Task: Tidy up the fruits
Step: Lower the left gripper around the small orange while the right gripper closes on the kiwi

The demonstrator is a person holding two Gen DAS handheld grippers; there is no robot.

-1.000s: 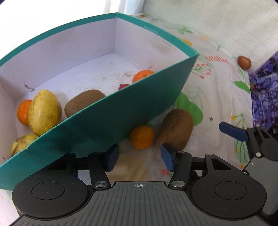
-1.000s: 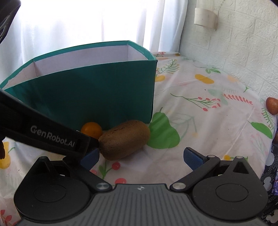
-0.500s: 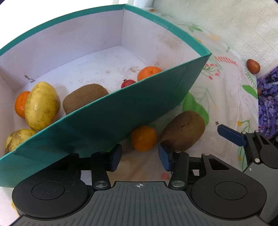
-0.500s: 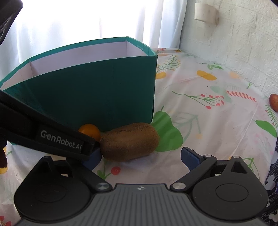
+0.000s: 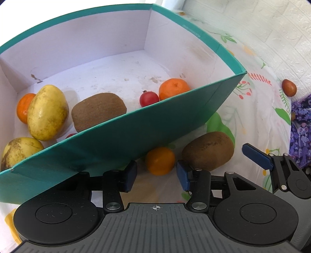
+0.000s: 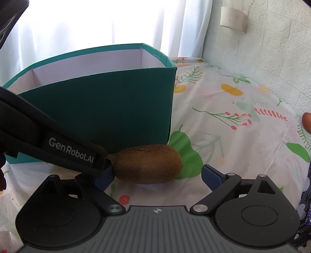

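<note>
Against the teal box (image 5: 136,136), the left gripper (image 5: 156,175) had just been closing, its pads apart on either side of the small orange (image 5: 160,160) without pressing it. To its right, the right gripper (image 6: 157,175), wide apart but narrowing, straddled the kiwi (image 6: 148,164) on the tablecloth (image 6: 233,136).

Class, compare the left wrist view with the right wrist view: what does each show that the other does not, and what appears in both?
Only the left wrist view looks into the teal box: two yellow mangoes, a kiwi, two tangerines and a red cherry tomato.

Only the right wrist view shows the curtain and a wall fixture.

Both show the box, the kiwi on the tablecloth, the small orange fruit and a reddish fruit at the far edge.
</note>
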